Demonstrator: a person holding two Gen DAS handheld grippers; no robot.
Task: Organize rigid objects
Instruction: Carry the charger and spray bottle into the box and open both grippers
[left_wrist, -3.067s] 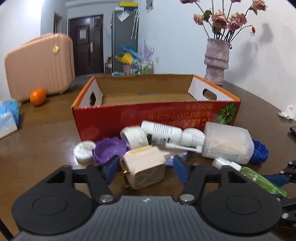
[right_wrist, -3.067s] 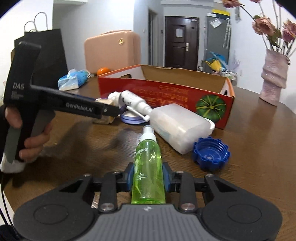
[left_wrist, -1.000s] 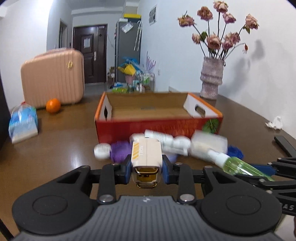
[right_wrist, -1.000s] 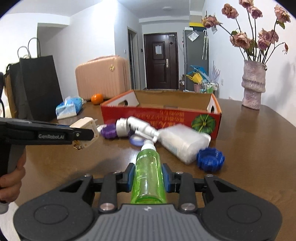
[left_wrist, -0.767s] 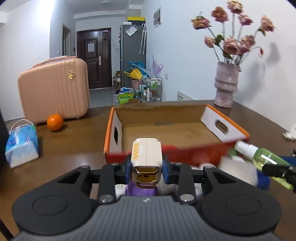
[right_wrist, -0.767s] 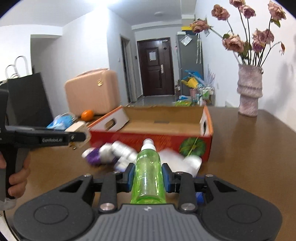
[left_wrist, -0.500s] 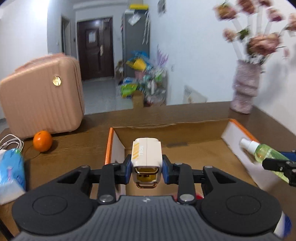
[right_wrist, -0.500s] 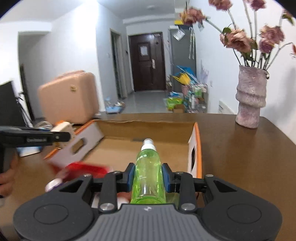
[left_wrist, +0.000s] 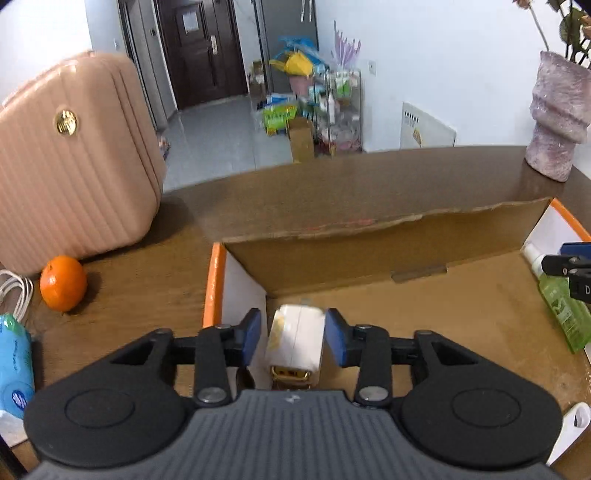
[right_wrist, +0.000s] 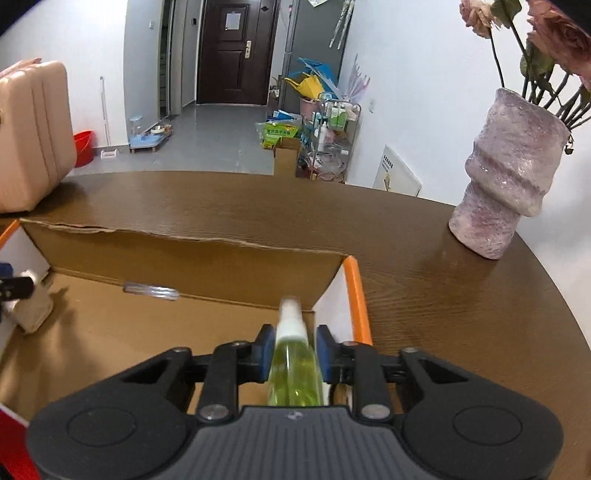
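Green-labelled spray bottle (right_wrist: 294, 373), lettering unreadable.

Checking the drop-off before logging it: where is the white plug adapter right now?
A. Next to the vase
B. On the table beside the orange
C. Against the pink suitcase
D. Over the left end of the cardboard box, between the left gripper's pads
D: the white plug adapter sits between the left gripper pads, with gaps either side, over the cardboard box floor near its left wall.

Your right tool (right_wrist: 294, 352) has just been closing on the green spray bottle (right_wrist: 294, 373) between its pads, over the cardboard box's (right_wrist: 192, 258) right end on the brown counter (right_wrist: 424, 295), vase (right_wrist: 506, 184) far right.
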